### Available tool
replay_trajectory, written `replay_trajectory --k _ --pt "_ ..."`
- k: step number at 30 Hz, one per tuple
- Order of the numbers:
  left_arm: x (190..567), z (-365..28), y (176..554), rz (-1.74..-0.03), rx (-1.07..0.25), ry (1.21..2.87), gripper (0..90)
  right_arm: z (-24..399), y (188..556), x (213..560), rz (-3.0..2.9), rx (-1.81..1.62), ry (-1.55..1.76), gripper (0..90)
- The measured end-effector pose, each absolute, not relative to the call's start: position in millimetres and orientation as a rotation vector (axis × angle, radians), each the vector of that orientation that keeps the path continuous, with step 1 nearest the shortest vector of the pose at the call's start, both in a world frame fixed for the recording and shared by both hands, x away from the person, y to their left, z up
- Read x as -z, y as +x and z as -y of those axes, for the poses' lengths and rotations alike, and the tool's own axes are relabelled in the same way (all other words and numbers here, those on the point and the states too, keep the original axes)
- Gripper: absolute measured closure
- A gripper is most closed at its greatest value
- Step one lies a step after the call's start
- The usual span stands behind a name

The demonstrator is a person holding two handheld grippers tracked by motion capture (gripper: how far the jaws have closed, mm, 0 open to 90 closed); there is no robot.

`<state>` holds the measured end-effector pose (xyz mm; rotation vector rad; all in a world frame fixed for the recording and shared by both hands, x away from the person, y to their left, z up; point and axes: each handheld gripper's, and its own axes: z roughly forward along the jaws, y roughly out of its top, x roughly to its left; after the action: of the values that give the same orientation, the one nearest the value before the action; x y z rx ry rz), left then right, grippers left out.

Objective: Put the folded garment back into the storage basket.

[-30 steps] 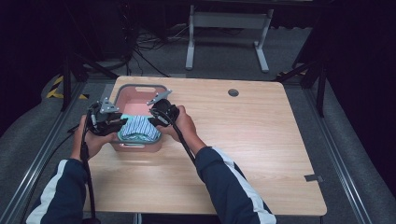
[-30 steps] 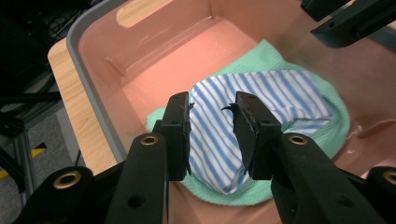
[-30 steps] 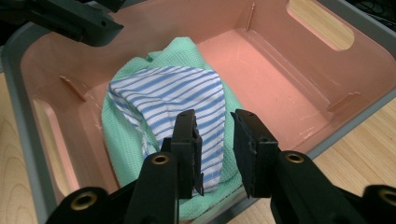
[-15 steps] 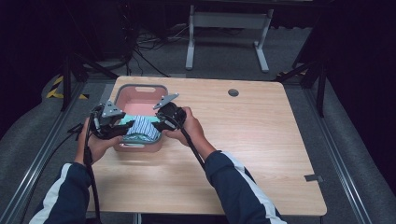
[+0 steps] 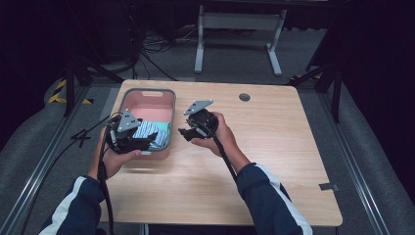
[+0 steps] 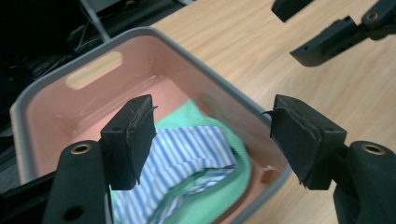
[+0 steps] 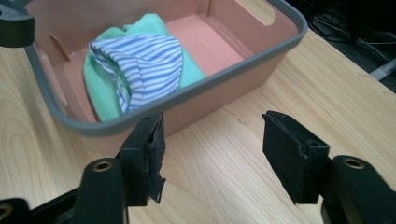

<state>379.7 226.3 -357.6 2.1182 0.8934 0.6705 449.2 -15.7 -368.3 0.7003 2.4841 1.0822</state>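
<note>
Both grippers, left gripper (image 5: pixel 142 143) and right gripper (image 5: pixel 187 132), are held wide open and empty beside the pink bin (image 5: pixel 147 93), where the striped cloth (image 7: pixel 140 63) lies on a green cloth (image 7: pixel 100 79); placement seems finished, and withdrawal is probably called for next.

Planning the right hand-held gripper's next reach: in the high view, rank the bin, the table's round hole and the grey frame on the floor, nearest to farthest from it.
1. Bin, beside the right hand-held gripper, to its left.
2. Hole, farther back on the table, right.
3. Frame, beyond the table.
</note>
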Motion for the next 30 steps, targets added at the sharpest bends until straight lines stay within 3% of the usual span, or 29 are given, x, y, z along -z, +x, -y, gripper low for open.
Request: replay_trajectory --k 12,30 --pt "360 -203 369 -0.793 -0.664 2.167 22.6 59 428 373 -2.468 -0.950 0.655 36.6" --pt "389 -156 349 -0.645 -0.605 2.302 18.5 128 405 383 -2.436 -0.887 0.703 30.9"
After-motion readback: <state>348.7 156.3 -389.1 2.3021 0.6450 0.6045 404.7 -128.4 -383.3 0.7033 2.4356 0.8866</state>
